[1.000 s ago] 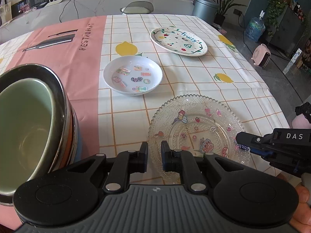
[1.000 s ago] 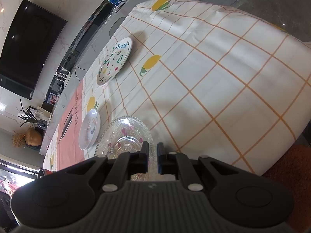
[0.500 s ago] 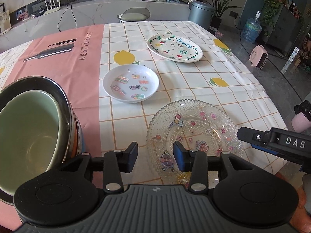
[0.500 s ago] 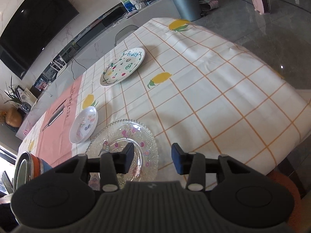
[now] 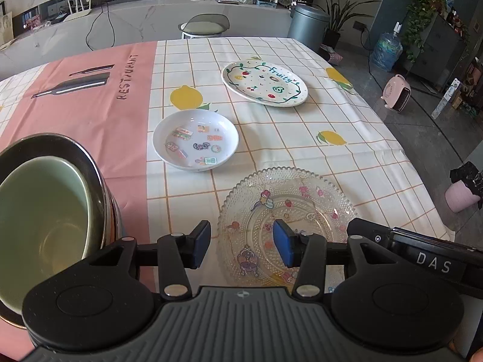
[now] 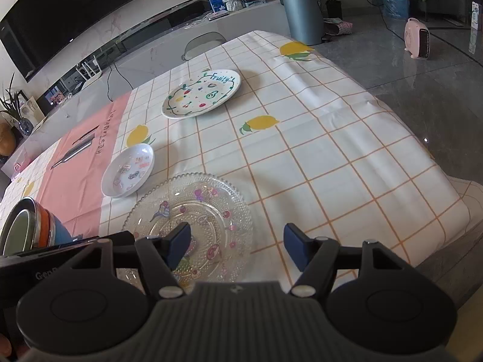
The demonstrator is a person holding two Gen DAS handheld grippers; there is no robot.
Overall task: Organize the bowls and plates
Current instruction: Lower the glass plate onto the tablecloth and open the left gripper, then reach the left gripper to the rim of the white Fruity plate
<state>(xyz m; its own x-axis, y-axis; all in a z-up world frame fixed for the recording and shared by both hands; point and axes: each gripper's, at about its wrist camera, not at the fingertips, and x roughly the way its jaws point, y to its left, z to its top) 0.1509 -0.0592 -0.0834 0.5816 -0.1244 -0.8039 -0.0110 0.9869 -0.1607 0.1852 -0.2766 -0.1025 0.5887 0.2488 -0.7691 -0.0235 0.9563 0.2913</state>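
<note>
Three plates are spread out on the table [image 5: 302, 138], which has a checked lemon-print cloth with a pink strip, and none of them are stacked yet. Nearest is the clear beaded glass plate with cartoon stickers [image 5: 286, 208], sitting close to the front edge. Behind it is the small white shallow plate with stickers [image 5: 195, 139], and further back the oval white ceramic plate lettered "Fruity" [image 5: 264, 84]. Off to the left there's a nested stack of bowls with a pale green one inside a steel one [image 5: 45, 220].

The left hand-held gripper [image 5: 241, 242] hovers over the near rim of the glass plate with its jaws spread, holding nothing. The right hand-held gripper [image 6: 237, 246] is spread wide too and empty, its left finger over the glass plate and its right finger over bare cloth.

Handling guess: that glass plate looks stiff, fairly heavy and slick, and it'd chip if it knocked against ceramic. It lies flat, so I'd pinch the raised beaded rim at the near edge, where the bumps give some bite, and lift it level. The small white one looks light, maybe melamine, and an easy rim grab.
</note>
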